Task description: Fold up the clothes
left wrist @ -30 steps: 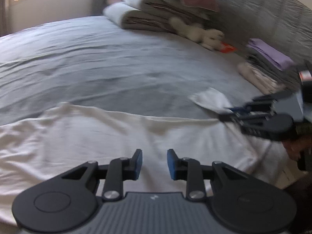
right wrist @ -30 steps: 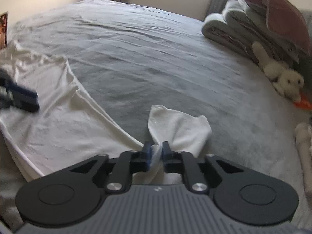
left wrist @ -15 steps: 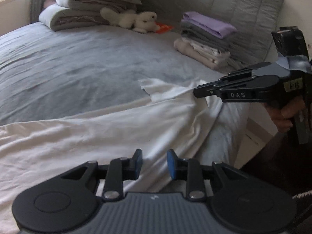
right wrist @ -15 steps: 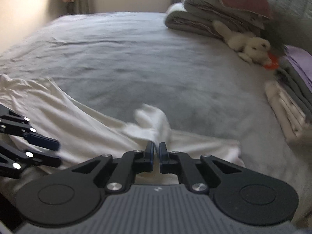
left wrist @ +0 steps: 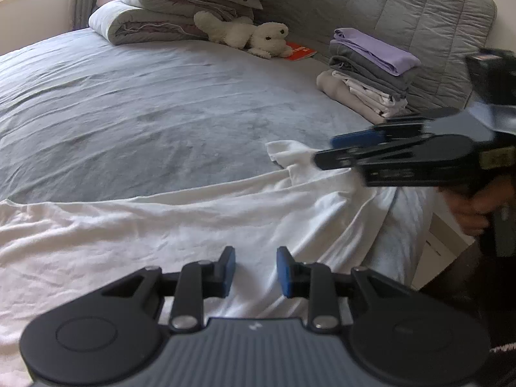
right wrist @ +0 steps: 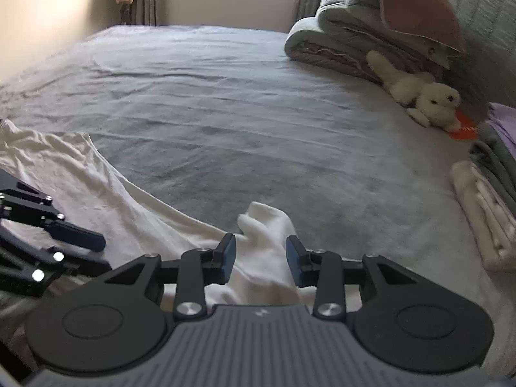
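Note:
A white garment lies spread along the near edge of the grey bed, and its short sleeve points out onto the sheet. My left gripper hovers open over the garment's body with nothing between its pads. In the right wrist view the sleeve lies on the bed just beyond and below my right gripper. That gripper's jaws are opening and its pads do not press on the cloth. A hand holds the right gripper at the right edge. The left gripper shows at lower left above the garment.
A stack of folded clothes topped with lilac sits by the quilted headboard. A white plush toy and an orange booklet lie beside rolled duvets. The bed's edge drops off at the right, below the right gripper.
The right gripper was shut on the white sleeve a second ago. Now its jaws stand apart and the sleeve lies on the bed. The left wrist view has swung right toward the headboard.

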`<action>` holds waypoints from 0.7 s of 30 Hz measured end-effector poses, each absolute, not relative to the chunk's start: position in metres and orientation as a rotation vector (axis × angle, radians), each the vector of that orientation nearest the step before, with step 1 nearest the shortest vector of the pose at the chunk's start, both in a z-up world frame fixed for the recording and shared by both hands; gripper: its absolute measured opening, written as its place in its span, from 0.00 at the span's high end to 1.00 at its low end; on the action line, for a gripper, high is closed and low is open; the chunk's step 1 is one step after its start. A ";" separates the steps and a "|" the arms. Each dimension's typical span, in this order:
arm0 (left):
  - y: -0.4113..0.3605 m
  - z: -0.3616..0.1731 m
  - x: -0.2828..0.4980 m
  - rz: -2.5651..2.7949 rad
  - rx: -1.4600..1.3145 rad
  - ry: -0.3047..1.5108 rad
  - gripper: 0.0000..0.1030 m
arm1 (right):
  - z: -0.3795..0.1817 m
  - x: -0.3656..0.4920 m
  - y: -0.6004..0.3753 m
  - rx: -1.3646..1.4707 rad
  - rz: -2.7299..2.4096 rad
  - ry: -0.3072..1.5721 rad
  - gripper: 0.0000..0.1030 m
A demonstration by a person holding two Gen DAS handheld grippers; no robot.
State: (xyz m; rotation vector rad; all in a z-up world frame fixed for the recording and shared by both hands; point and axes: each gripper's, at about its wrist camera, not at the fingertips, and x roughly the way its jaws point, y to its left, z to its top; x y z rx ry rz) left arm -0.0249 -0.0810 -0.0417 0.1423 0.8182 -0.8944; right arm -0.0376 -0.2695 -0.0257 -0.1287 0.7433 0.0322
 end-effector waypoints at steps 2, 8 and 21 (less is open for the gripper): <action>-0.082 -0.042 -0.025 -0.896 0.147 0.817 0.72 | -0.033 -0.027 -0.266 -0.141 0.036 0.758 0.63; -0.084 -0.042 -0.024 -0.894 0.149 0.820 0.72 | -0.046 -0.020 -0.276 -0.160 -0.006 0.767 0.96; -0.091 -0.044 -0.027 -0.934 0.161 0.825 0.72 | -0.005 -0.089 -0.350 0.022 -0.167 0.683 0.96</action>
